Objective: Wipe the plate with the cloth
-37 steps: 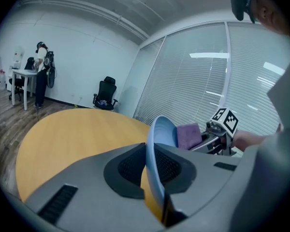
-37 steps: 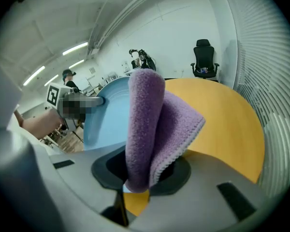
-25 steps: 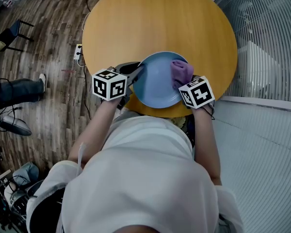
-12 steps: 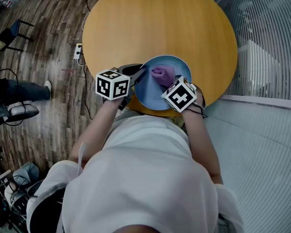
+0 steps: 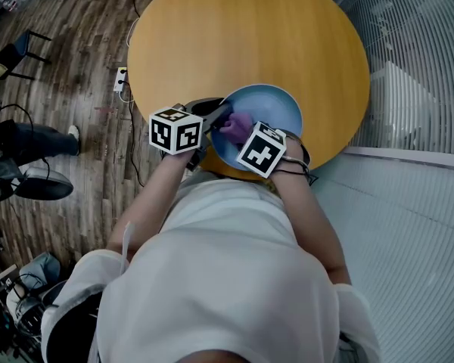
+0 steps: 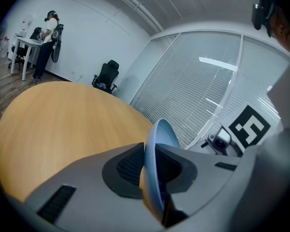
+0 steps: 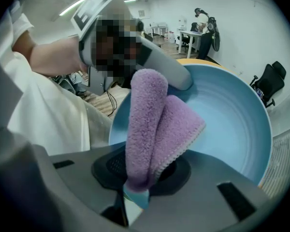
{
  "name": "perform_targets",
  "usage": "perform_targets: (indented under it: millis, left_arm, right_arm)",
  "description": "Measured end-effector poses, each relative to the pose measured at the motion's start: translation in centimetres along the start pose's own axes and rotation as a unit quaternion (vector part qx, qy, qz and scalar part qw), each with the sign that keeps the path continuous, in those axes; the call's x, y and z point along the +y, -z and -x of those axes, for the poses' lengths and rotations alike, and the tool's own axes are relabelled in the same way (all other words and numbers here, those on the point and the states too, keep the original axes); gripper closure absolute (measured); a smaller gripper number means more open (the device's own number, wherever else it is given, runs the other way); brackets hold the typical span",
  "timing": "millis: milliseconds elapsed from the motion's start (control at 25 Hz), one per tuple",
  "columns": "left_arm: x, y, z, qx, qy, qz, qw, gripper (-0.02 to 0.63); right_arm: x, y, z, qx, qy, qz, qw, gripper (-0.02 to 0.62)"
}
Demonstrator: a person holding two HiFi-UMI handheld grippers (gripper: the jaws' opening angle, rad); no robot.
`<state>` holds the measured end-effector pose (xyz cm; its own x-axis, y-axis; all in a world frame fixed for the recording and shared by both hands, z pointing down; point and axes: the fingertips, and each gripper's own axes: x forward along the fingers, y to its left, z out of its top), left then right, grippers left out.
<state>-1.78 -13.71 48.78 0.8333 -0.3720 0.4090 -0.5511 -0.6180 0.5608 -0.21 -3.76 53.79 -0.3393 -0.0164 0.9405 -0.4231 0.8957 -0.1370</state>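
Where right gripper [image 7: 137, 187] pinches it, cloth [image 7: 150, 124] meets plate [image 7: 232, 120].

Head view: set high above the person, facing steeply down on the round counter [image 5: 212, 36] and the plate [image 5: 276, 104].

Left gripper view: low and close behind its own jaws, facing across the counter toward window blinds [image 6: 203, 81], with the plate seen edge-on.

Right gripper view: close, angled down into the plate.

All three views share the plate.

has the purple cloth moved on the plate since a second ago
Yes: the cloth has slid left across the plate, from its right side to its left.
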Motion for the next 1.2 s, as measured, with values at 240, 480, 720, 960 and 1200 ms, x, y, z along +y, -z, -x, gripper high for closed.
perform_targets:
  millis: [240, 480, 720, 960, 1200]
  left_arm:
    - [-1.0, -0.9, 0.0, -0.004, 0.009, -0.002, 0.9999, 0.558]
    - [-1.2, -1.5, 0.1, -0.014, 0.011, -0.001, 0.9998, 0.557]
    - [-1.4, -2.2, 0.3, -0.019, 0.008, -0.010, 0.9997, 0.558]
    - [-1.1, -2.6, 0.5, -0.022, 0.005, -0.012, 0.9997, 0.557]
    - [-0.9, -2.8, 1.2, -0.027, 0.000, -0.010, 0.9996, 0.557]
  right_arm:
    - [0.8, -0.5, 0.3, -0.005, -0.008, -0.009, 1.000, 0.508]
    - [-1.1, 0.8, 1.2, -0.016, 0.000, -0.062, 0.998, 0.508]
    - [-2.1, 2.1, 1.9, -0.023, 0.008, -0.109, 0.994, 0.508]
    - [-3.4, 3.5, 2.4, -0.031, 0.014, -0.140, 0.990, 0.508]
    - [-4.5, 4.4, 3.1, -0.041, 0.020, -0.167, 0.985, 0.508]
